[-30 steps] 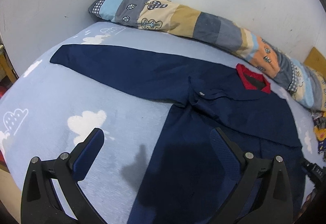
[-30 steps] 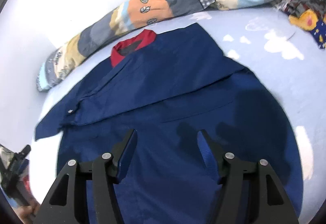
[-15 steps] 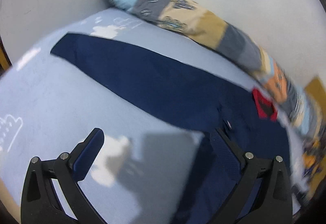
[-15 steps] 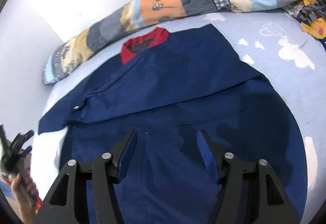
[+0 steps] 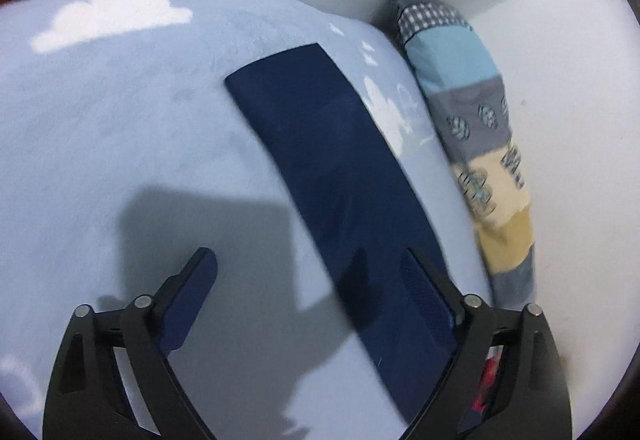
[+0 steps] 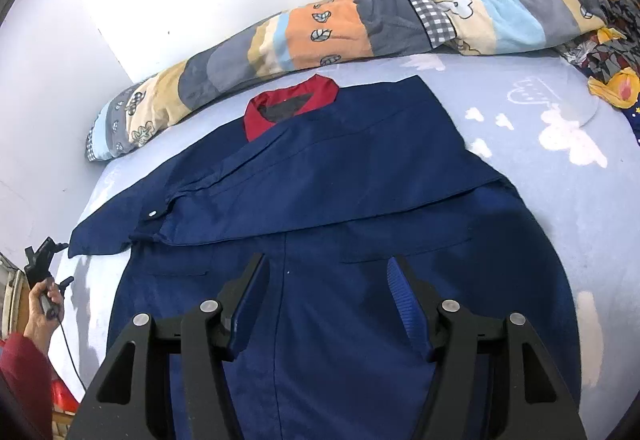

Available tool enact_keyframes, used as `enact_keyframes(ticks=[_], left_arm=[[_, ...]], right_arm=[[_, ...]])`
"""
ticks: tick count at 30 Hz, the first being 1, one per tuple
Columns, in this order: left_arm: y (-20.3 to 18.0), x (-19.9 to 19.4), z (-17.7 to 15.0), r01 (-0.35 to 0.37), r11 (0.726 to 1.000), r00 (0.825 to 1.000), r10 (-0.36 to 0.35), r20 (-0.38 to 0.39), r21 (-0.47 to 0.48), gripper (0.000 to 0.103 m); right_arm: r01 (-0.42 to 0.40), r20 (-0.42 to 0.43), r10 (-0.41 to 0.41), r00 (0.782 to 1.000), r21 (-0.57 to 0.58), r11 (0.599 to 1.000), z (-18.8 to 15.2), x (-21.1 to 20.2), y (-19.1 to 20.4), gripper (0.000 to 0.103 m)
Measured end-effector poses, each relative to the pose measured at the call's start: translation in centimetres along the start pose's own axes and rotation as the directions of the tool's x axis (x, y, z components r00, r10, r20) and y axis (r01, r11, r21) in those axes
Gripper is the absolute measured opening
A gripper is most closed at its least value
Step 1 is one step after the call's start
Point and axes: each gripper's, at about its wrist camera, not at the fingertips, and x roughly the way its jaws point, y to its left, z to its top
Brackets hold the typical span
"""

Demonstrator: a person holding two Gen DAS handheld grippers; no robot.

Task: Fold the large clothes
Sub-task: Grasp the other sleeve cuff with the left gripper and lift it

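We lose the navy jacket's (image 6: 340,199) hem behind the right tool (image 6: 326,304) and the bottom edge. Left view is motion-blurred; its sleeve (image 5: 344,175) runs under the tool arm, shoulder hidden.

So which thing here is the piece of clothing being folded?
Start at the light blue bed sheet printed with white clouds. Lying flat across its middle is a large navy jacket. Unlike the striped patchwork pillow along the wall behind it, it is one dark colour with a red collar.
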Motion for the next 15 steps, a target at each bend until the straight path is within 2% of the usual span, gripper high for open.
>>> enact_keyframes(ticks=[2,6,10,11,12,13,15], left_arm=[[0.4,1.1,0.9,0.048,0.999,0.999,-0.048,0.008,-0.016,0.083],[0.4,3.6,2.8,0.137,0.990,0.990,-0.136,0.032,-0.036,0.083],[0.2,4.8,4.1,0.206,0.977,0.974,-0.200,0.109,-0.045,0.082],[0.3,4.7,4.2,0.206,0.977,0.971,-0.198,0.130,-0.050,0.055],[0.4,4.7,4.3,0.199,0.978,0.973,-0.189,0.134,-0.061,0.005],[0.5,5.0,4.3,0.209,0.975,0.973,-0.200,0.115,-0.076,0.002],[0.3,4.5,4.3,0.157,0.986,0.982,-0.150,0.116,-0.055,0.002]], right_arm=[[0.008,-0.007,-0.008,1.000,-0.005,1.000,-0.1,0.7,0.3,0.064],[0.009,-0.009,-0.009,1.000,-0.022,1.000,-0.4,1.4,1.1,0.064],[0.010,0.005,-0.010,1.000,-0.061,0.998,-0.8,1.7,2.1,0.064],[0.012,0.009,-0.012,1.000,-0.070,0.998,-0.8,1.8,2.3,0.064],[0.017,0.014,-0.016,1.000,-0.078,0.997,-0.9,1.8,2.5,0.064],[0.019,0.014,-0.017,1.000,-0.088,0.996,-0.9,1.9,2.7,0.064],[0.017,0.016,-0.016,1.000,-0.090,0.996,-0.9,1.9,2.8,0.064]])
